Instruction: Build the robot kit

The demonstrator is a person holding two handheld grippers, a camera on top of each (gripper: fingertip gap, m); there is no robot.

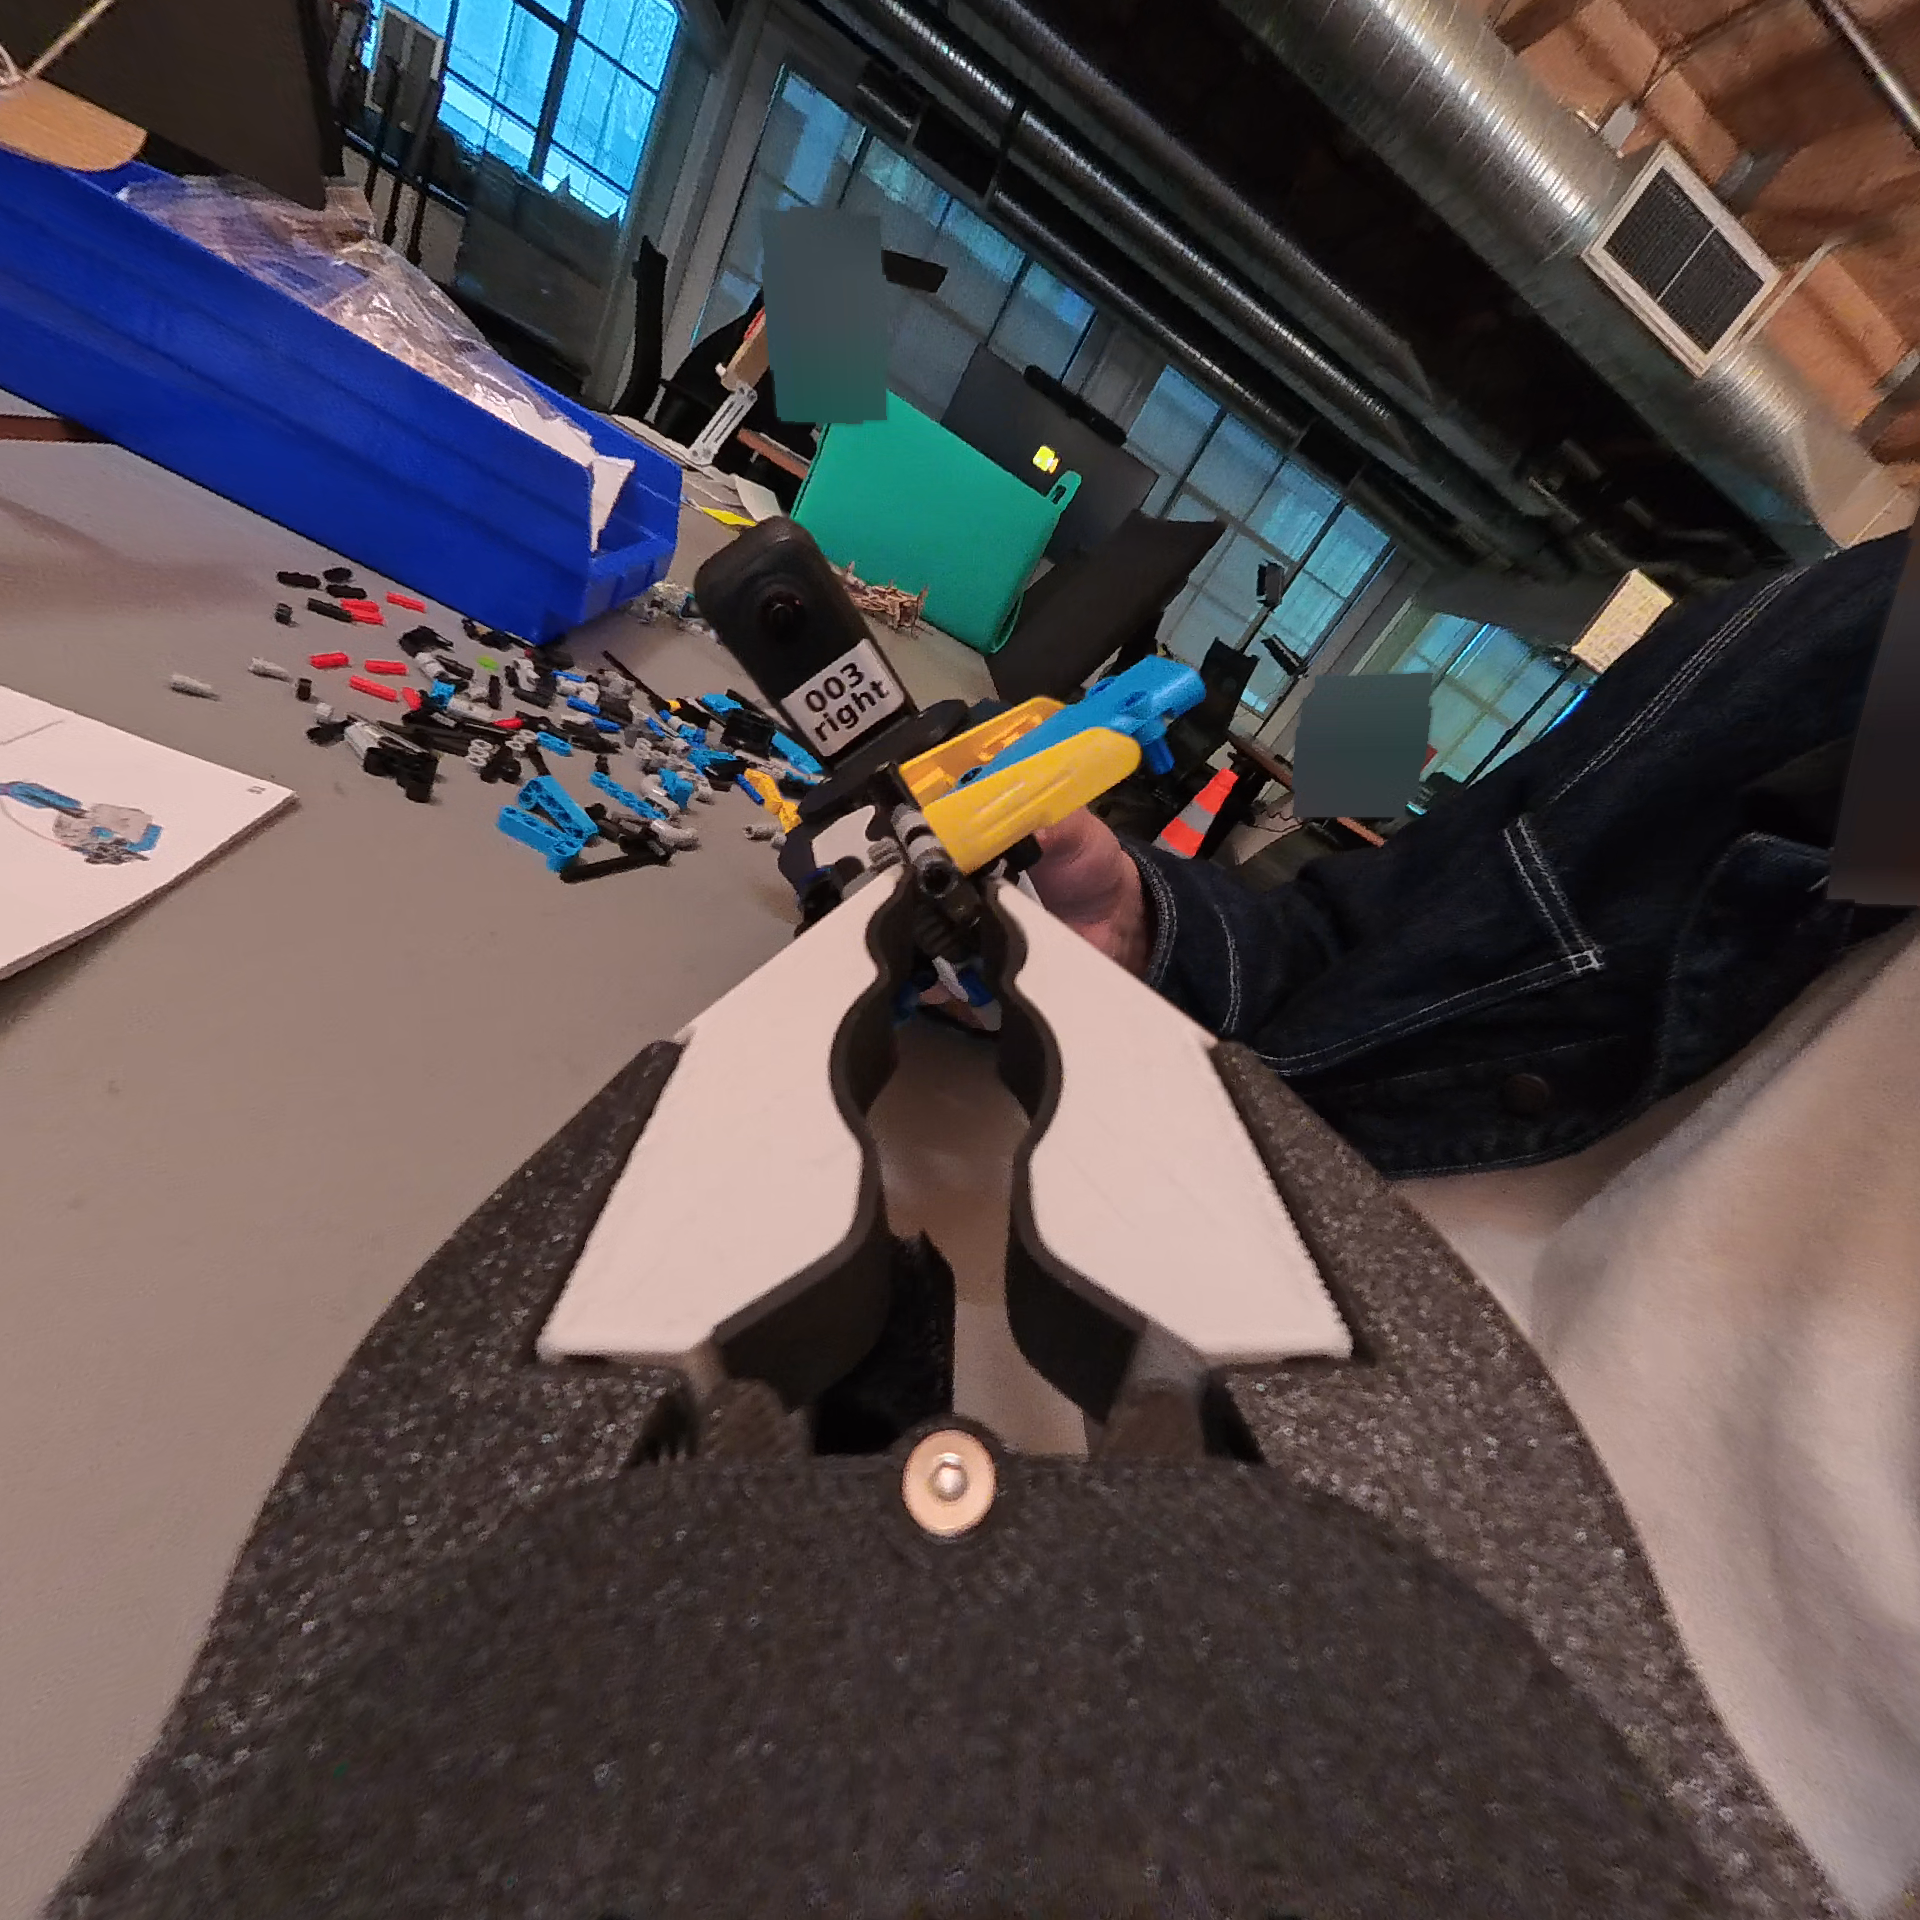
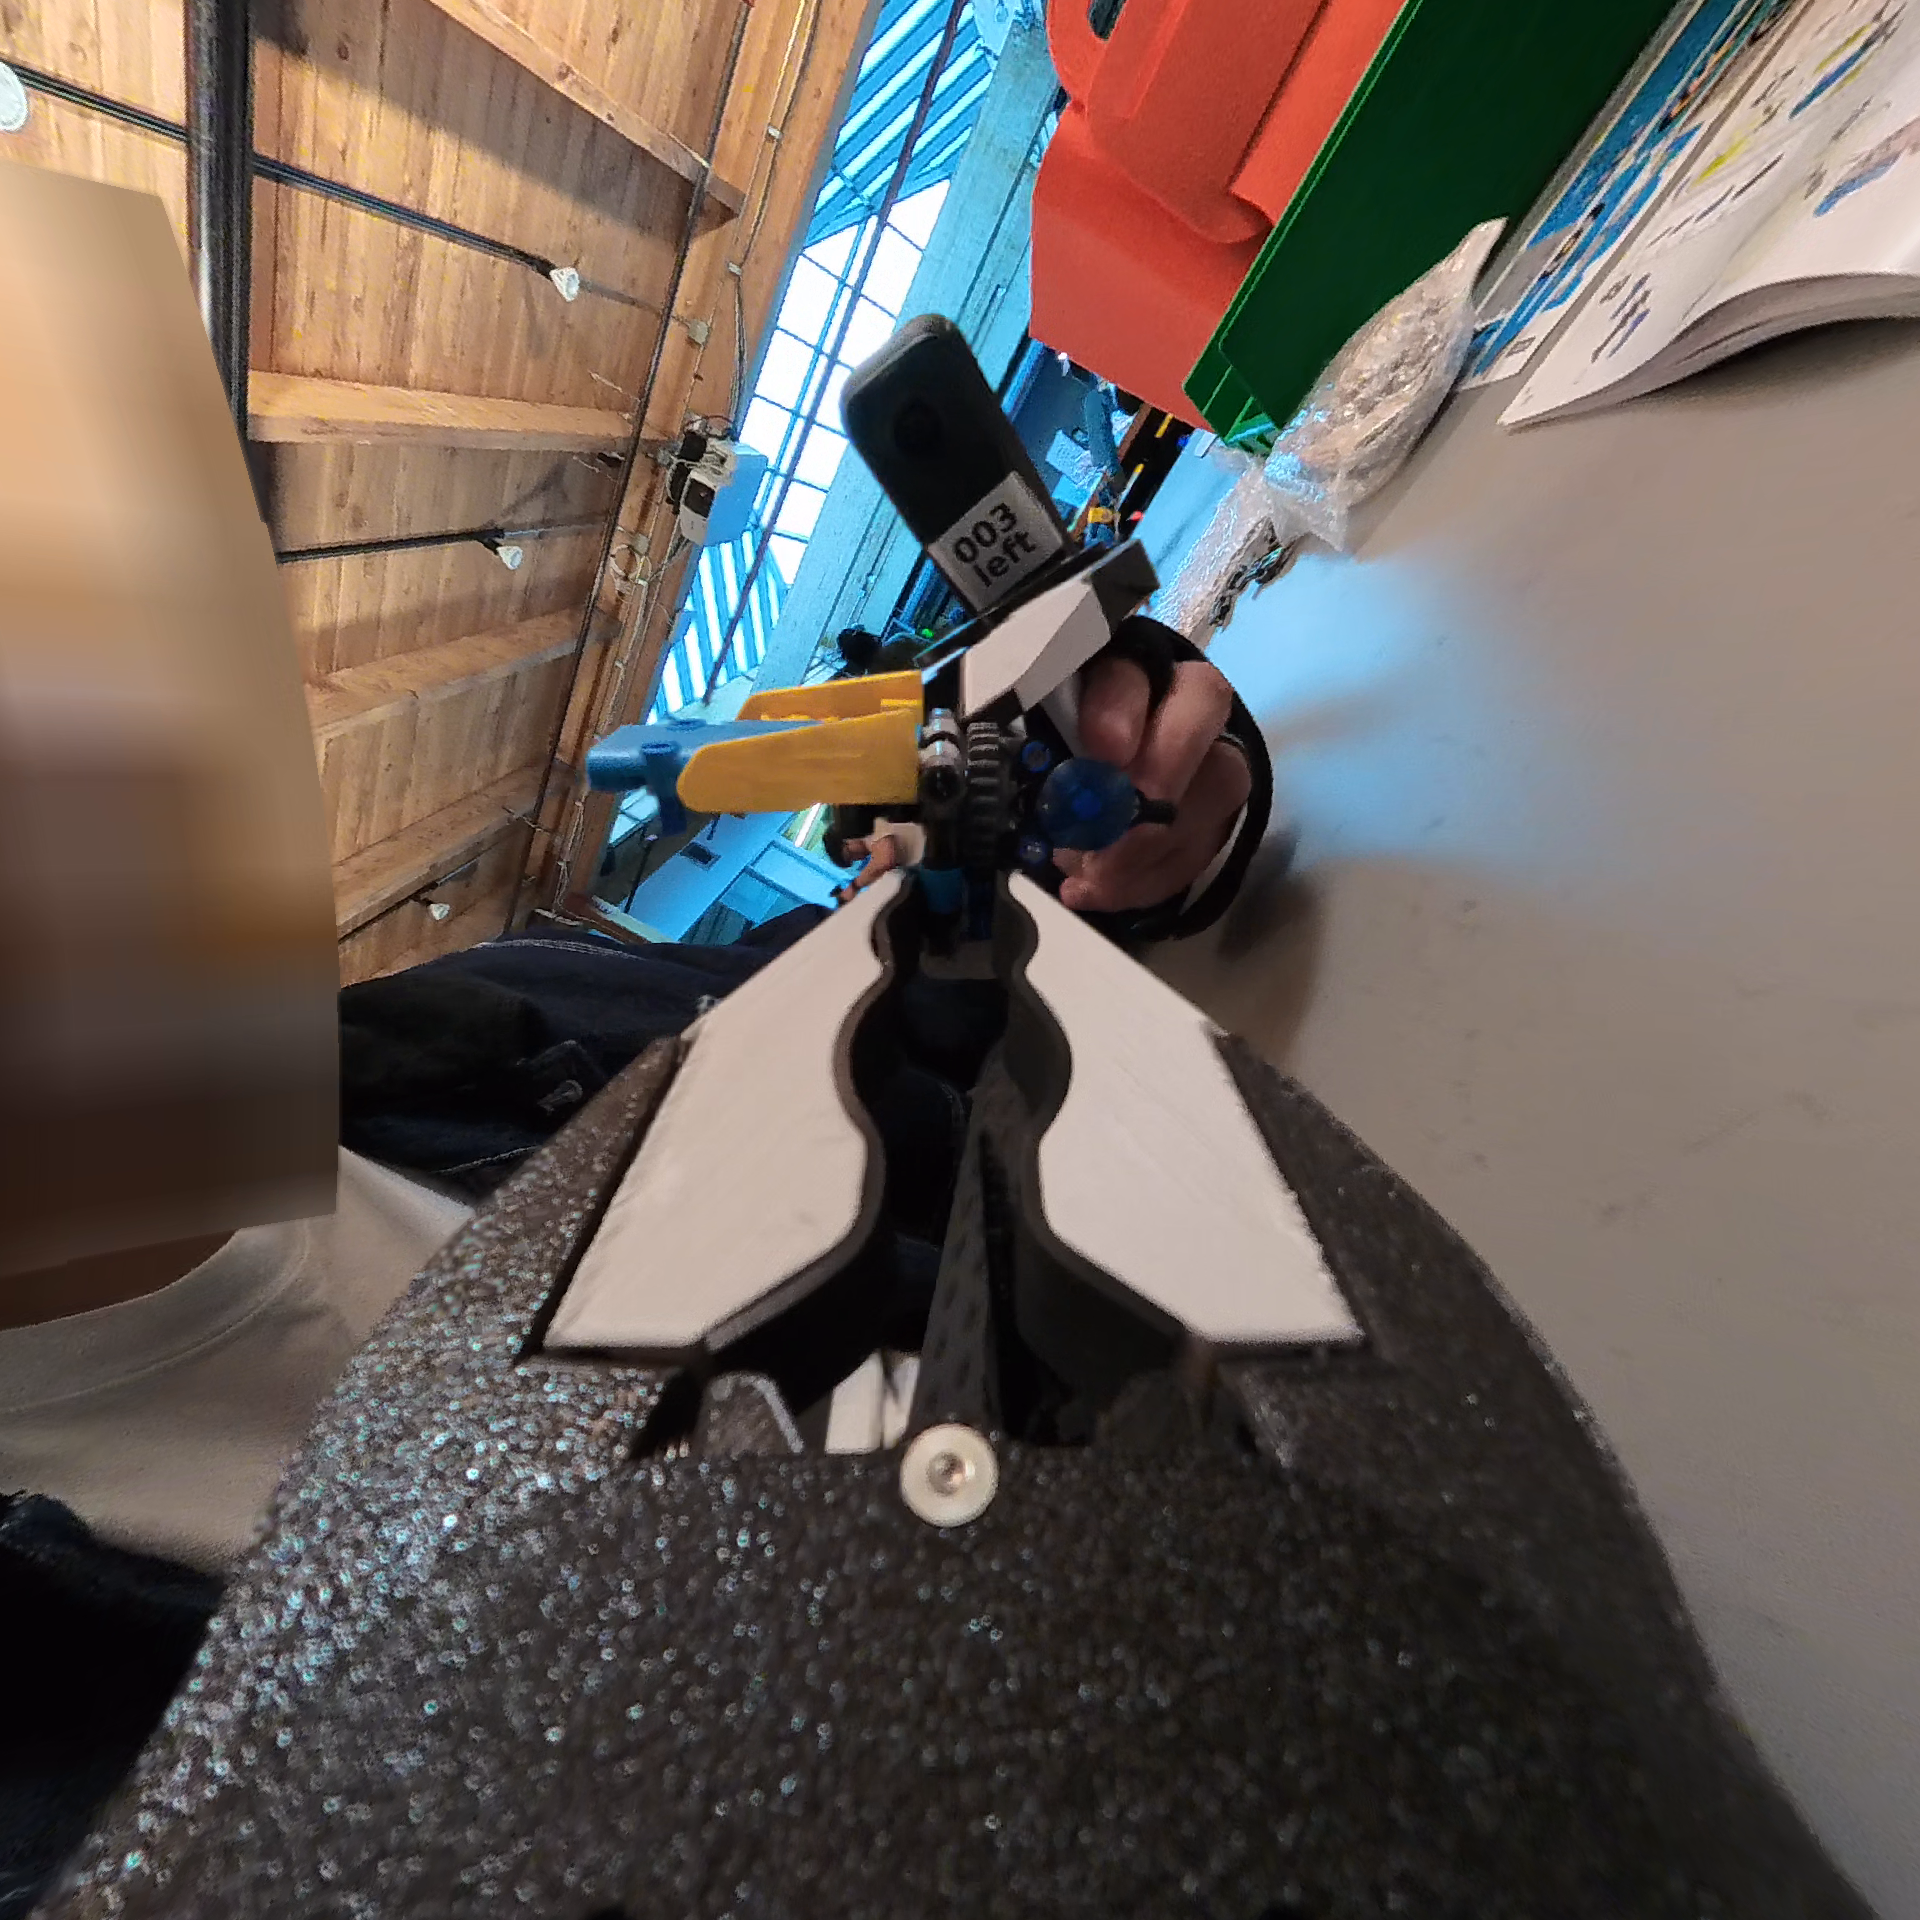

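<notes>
Tool tips of both, left tool [image 1: 940, 894] and right tool [image 2: 956, 904], pinch narrowly onto one yellow-and-blue plastic brick model [image 1: 1023, 784] at frame centre. Loose bricks [image 1: 540, 727] and blue bin [image 1: 312, 405] upper left; only the right view shows green bin [image 2: 1382, 218].

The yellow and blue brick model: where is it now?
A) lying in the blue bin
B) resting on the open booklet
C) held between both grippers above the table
C: the yellow and blue brick model sits at the tips of the left gripper and the right gripper, above the grey table.
</notes>
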